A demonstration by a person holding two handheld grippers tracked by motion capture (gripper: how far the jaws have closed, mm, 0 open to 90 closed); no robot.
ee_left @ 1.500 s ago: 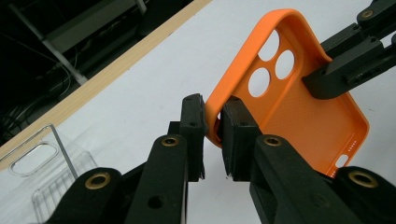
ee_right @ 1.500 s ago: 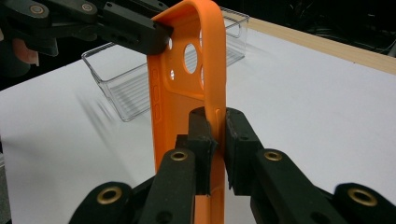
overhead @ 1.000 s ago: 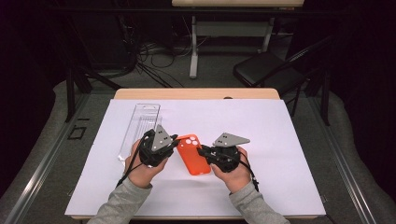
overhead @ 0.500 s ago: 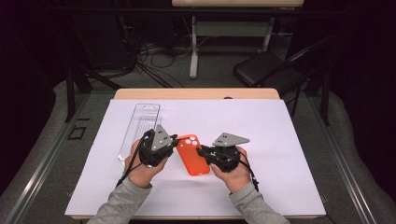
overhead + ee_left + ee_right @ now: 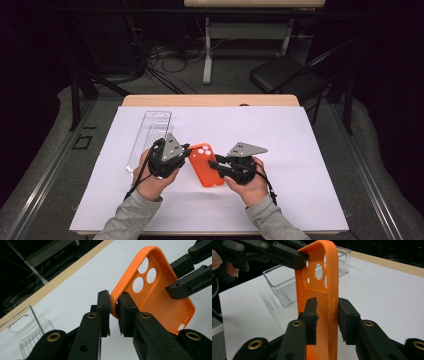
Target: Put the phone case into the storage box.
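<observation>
An orange phone case with round camera holes is held up over the white sheet between my two grippers. My left gripper is shut on the case's long edge near the camera end. My right gripper straddles the opposite side wall. Its jaws have just been opening, and the wall stands between the pads with a gap on the inner side. In the left gripper view the case tilts away, with the right gripper beyond it.
A clear plastic tray lies on the white sheet just beyond my left hand. The wooden table edge runs along the far side. A black chair and cables sit on the floor behind.
</observation>
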